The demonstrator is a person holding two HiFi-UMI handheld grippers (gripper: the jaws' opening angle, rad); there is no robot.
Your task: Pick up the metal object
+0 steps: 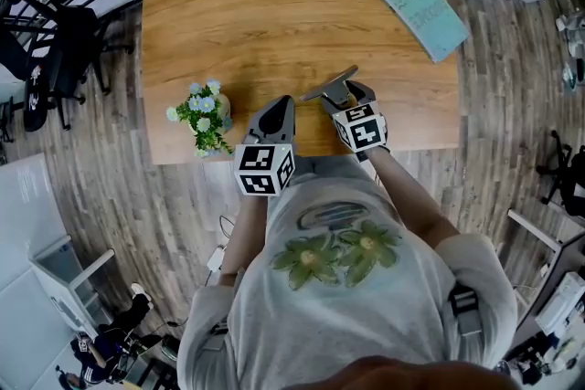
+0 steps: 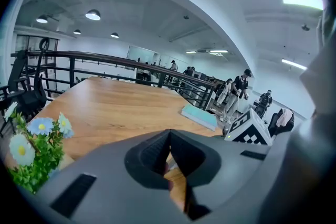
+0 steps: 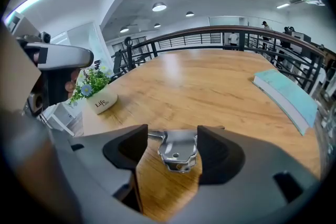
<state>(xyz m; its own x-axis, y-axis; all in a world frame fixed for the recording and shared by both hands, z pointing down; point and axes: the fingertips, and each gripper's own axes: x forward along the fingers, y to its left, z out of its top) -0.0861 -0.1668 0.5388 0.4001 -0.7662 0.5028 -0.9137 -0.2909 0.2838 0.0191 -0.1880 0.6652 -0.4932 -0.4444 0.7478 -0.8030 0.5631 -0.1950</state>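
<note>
The metal object (image 1: 331, 89), a shiny bent bracket with a thin arm, lies on the wooden table (image 1: 274, 5) near its front edge. My right gripper (image 1: 345, 98) is open around it. In the right gripper view the bracket (image 3: 178, 149) sits between the two spread jaws, close to the right one, with a gap on the left side. My left gripper (image 1: 278, 105) hovers just left of it over the table edge, shut with nothing in it. In the left gripper view its jaws meet at their tips (image 2: 169, 135).
A teal book (image 1: 425, 15) lies at the table's far right. A small white pot of blue and white flowers (image 1: 206, 119) stands at the front left corner, close to the left gripper. Black railings and office chairs surround the table.
</note>
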